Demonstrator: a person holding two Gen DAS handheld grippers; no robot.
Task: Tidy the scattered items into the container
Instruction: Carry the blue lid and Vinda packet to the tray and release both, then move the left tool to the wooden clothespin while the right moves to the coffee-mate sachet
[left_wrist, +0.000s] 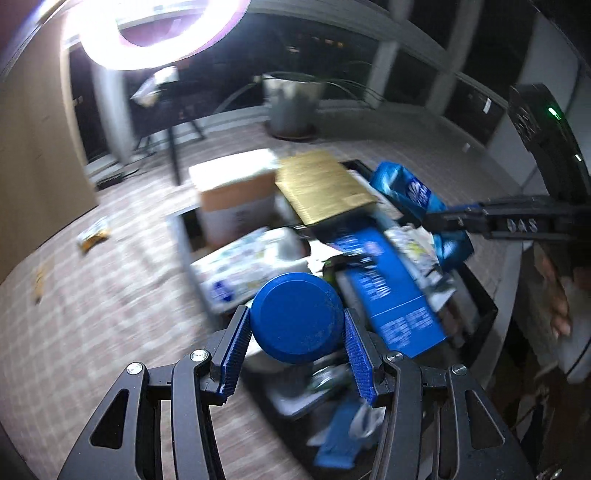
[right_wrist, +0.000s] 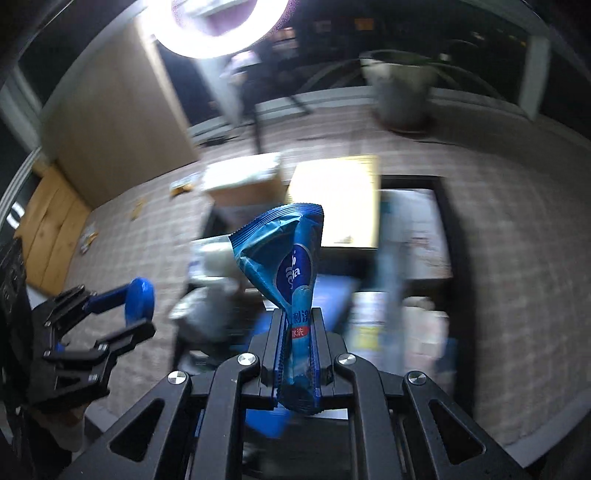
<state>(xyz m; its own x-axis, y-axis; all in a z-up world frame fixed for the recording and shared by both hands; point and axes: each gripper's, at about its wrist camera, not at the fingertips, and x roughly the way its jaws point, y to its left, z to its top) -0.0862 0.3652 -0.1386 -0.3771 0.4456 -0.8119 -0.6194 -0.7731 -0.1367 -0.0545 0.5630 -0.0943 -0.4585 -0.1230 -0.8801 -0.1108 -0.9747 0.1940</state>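
My left gripper (left_wrist: 295, 332) is shut on a round blue cap (left_wrist: 295, 317), its blue pads pressing the cap's two sides; what lies under the cap is hidden. It hangs over the black container (left_wrist: 484, 295), which is packed with a blue box (left_wrist: 391, 295), a gold box (left_wrist: 325, 188) and other cartons. My right gripper (right_wrist: 298, 332) is shut on a crumpled blue pouch (right_wrist: 291, 251), held upright above the same container (right_wrist: 448, 221). The right wrist view shows the left gripper (right_wrist: 122, 310) with the blue cap (right_wrist: 138, 302) at the left. Both views are blurred.
A ring light (left_wrist: 147, 37) on a tripod and a potted plant (left_wrist: 291, 103) stand on the tiled floor behind the container. Small packets (left_wrist: 92, 240) lie on the floor at the left. A person's hand (left_wrist: 557, 306) holds the right gripper (left_wrist: 461, 221).
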